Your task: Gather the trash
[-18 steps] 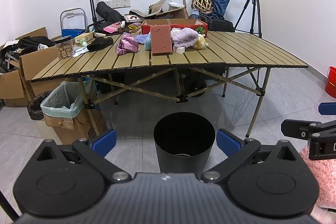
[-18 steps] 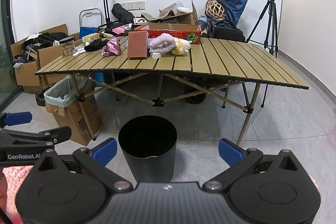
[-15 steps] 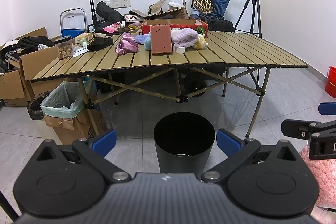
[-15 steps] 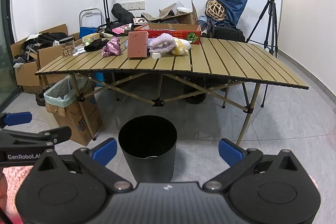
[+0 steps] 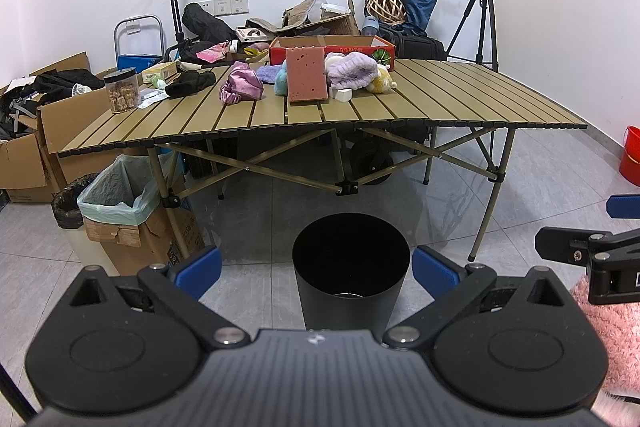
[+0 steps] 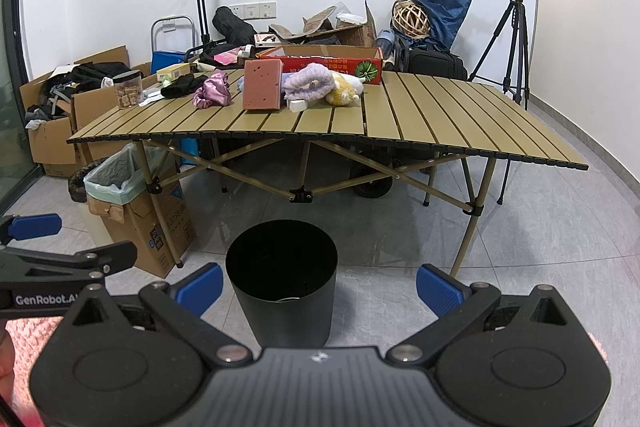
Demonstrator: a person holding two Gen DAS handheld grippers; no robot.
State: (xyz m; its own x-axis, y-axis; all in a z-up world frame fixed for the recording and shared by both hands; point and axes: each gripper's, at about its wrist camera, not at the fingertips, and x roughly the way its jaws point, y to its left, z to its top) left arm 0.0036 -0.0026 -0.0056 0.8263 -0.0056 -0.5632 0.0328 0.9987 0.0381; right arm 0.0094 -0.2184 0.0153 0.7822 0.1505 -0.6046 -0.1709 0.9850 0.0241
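A black round trash bin point(image 5: 351, 269) stands on the tiled floor in front of a slatted folding table point(image 5: 440, 99); it also shows in the right wrist view point(image 6: 282, 287). On the table lie a pink sponge block point(image 5: 306, 75), a purple cloth point(image 5: 241, 89), a lilac knit hat point(image 5: 352, 69) and a small white block point(image 5: 340, 93). My left gripper point(image 5: 316, 269) is open and empty, held above the bin's near side. My right gripper point(image 6: 320, 281) is open and empty, just right of the bin.
A cardboard box lined with a green bag point(image 5: 120, 203) stands left of the bin by a table leg. A jar point(image 5: 122, 90) and a red box point(image 5: 332, 47) sit on the table. Cardboard boxes point(image 5: 32, 147) crowd the left wall. A tripod point(image 5: 486, 11) stands at the back right, and a red bucket point(image 5: 632, 155) at the far right.
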